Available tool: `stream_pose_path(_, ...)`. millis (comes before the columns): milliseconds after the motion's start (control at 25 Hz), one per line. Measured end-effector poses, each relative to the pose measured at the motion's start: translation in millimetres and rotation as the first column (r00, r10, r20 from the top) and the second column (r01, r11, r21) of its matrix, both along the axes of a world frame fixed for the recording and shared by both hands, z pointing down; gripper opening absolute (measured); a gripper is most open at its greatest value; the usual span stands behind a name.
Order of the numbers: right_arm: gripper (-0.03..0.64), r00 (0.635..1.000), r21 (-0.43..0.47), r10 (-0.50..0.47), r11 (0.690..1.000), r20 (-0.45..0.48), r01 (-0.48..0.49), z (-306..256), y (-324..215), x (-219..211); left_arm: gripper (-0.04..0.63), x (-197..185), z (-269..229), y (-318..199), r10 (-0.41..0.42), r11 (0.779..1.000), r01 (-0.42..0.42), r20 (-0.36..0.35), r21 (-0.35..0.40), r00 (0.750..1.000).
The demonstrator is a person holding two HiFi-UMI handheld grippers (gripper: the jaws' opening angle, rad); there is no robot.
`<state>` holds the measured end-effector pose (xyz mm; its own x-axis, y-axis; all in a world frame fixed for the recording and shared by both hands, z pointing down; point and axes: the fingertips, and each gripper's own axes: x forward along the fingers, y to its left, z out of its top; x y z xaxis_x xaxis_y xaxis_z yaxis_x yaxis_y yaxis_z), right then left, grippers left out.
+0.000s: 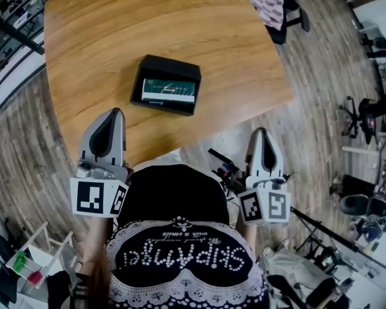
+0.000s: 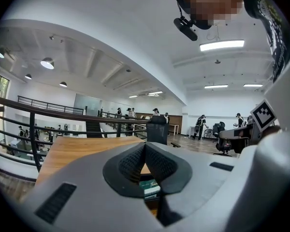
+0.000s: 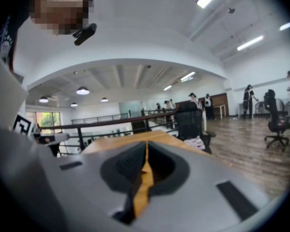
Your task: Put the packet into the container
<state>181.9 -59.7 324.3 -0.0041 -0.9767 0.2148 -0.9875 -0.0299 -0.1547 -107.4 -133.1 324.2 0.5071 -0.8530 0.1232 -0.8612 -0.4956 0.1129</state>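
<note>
A black open container (image 1: 171, 64) lies on the wooden table (image 1: 148, 18), slightly left of its middle. Inside it lies the green and white packet (image 1: 170, 90), flat. My left gripper (image 1: 116, 111) hovers over the table's near edge, just short of the container, its jaws shut with nothing between them. In the left gripper view the left gripper's pads meet (image 2: 145, 145), and the packet (image 2: 150, 187) shows in the gap below them. My right gripper (image 1: 262, 131) hangs off the table's near right edge over the floor, also shut and empty. The right gripper view shows its jaws (image 3: 146, 146) closed to a thin slit.
A black office chair (image 1: 275, 10) with a patterned cloth on it stands at the table's far right. Tripods and gear (image 1: 367, 114) crowd the wooden floor on the right. A dark railing (image 1: 13, 31) runs along the left. Several people stand far off (image 2: 201, 122).
</note>
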Motion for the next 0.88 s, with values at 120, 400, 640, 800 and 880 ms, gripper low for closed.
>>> stream_pose_path(120,0.035,1.0,-0.001,0.004,1.0,-0.002,-0.004,-0.4,0.5,1.3,0.031,2.1,0.4,0.0,0.008,1.0,-0.008,-0.002,-0.004,1.0)
stream_pose_path(400,0.035,1.0,-0.003,0.008,1.0,-0.003,-0.008,-1.0,1.8,2.7,0.031,3.9,0.9,-1.6,0.01,1.0,-0.01,-0.011,-0.01,1.0)
stream_pose_path(640,0.035,1.0,-0.006,0.009,1.0,-0.005,-0.009,-2.5,0.5,1.6,0.031,5.1,-1.4,-4.6,0.013,1.0,-0.013,-0.021,-0.01,1.0)
stream_pose_path(800,0.035,1.0,-0.005,0.01,1.0,-0.005,-0.01,-4.1,-0.6,1.4,0.031,5.7,-0.5,-6.1,0.014,1.0,-0.014,-0.021,-0.017,1.0)
stream_pose_path(880,0.035,1.0,-0.006,0.012,1.0,-0.006,-0.012,-5.0,-1.0,1.8,0.031,5.9,-0.7,-6.8,0.014,1.0,-0.015,-0.023,-0.02,1.0)
